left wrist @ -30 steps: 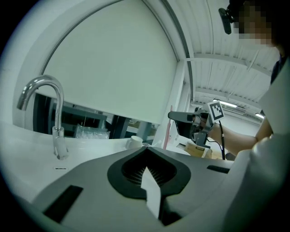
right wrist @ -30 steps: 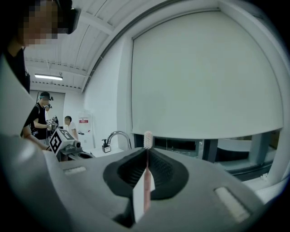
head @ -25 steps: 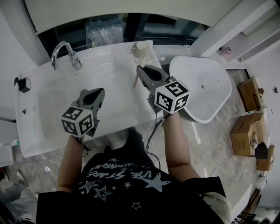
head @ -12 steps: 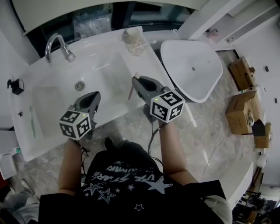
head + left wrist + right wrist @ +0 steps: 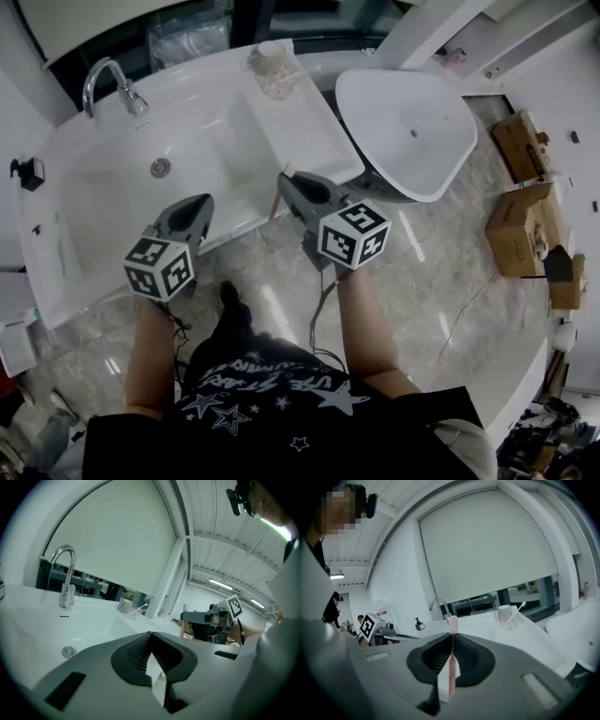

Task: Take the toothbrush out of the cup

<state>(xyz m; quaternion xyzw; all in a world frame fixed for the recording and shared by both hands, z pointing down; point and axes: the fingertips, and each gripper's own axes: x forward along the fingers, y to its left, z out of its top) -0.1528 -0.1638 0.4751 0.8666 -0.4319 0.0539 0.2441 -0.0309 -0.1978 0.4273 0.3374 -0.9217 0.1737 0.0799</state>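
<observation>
At the front edge of the counter, nearest the person, the right gripper [image 5: 451,641] is seen with its jaws drawn narrow and clamped on the handle of a slim pink plastic toothbrush [image 5: 453,622]. The brush is held upright, bristle head above the jaw tips. Beside it, the left gripper [image 5: 150,641] is held with its jaws pressed together and nothing between them.

Beyond both, the white rectangular washbasin [image 5: 202,155] is noted, with a curved chrome tap [image 5: 108,80] at its back edge. Farthest off, on the rear corner of the counter, stands the pale speckled ceramic cup [image 5: 272,72]. A white toothbrush [image 5: 515,611] is seen leaning in it.

The pink toothbrush is well apart from the cup, so the removal step is judged complete and the carry-away is in hand. If a further move is wanted, a bare patch of counter is called for, with the brush lowered flat before the jaws are released. Roll-off at the edge is to be guarded against.
</observation>
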